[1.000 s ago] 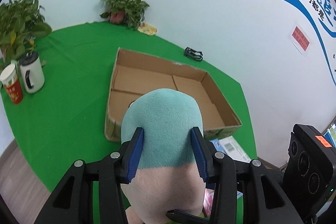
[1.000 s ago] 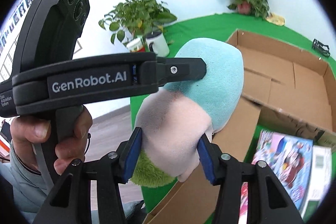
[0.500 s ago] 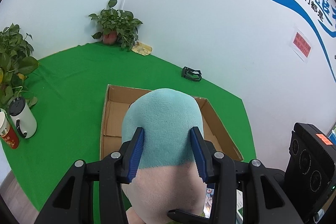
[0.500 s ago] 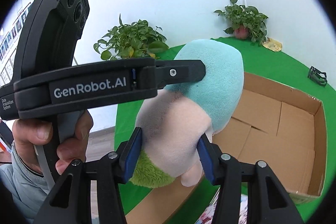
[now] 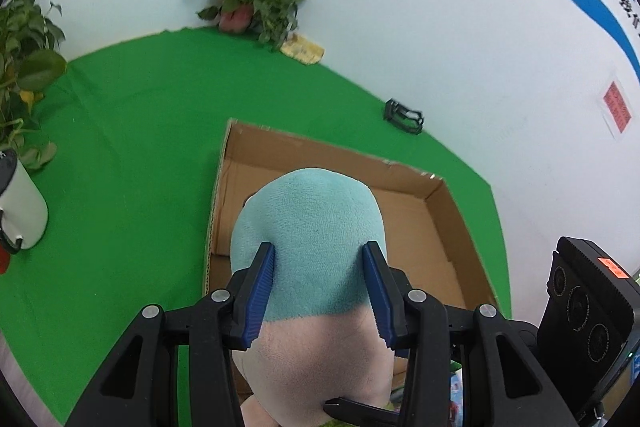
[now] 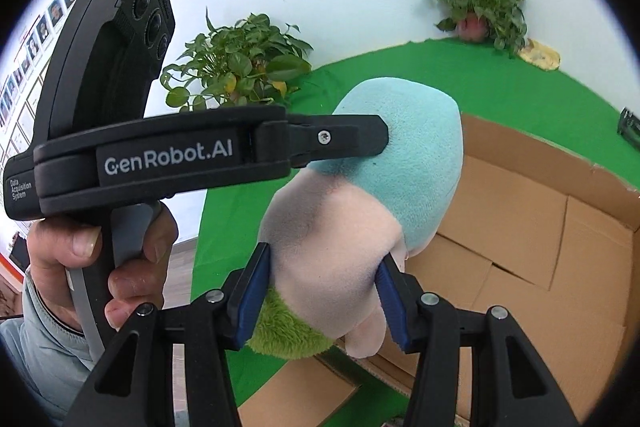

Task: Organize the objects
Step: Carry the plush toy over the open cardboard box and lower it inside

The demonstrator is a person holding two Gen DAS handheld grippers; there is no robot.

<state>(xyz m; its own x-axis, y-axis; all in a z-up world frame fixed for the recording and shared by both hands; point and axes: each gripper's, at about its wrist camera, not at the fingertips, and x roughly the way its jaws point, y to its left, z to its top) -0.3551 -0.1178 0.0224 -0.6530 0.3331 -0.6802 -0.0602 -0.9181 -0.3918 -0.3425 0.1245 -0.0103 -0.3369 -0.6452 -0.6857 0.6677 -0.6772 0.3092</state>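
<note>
Both tongs have carried the plush toy [image 5: 308, 227] sideways over the table [image 5: 128, 155] since a second ago: in the left wrist view the white mug [image 5: 20, 211] has slid to the left edge, and the cardboard box [image 5: 436, 227] sits differently under the toy. Left tongs [image 5: 318, 259] are clamped on the toy's teal upper part, one blue pad [image 5: 260, 287] pressed into each flank, right where teal meets pink. Right tongs [image 6: 324, 283] are clamped lower down on the pink part, pads [image 6: 254, 295] sunk into the fabric, with a green fuzzy patch showing just beneath the left pad. From the right wrist view the left tongs' black arm reaches in sideways and its tip touches the teal part, gripped by a person's hand [image 6: 100, 259]. Toy hangs in the air above the near-left part of the open box, whose brown floor shows behind it. Two potted plants [image 6: 240, 63] stand at the table's far edges, a small black clip [image 5: 402, 115] lies near the wall
</note>
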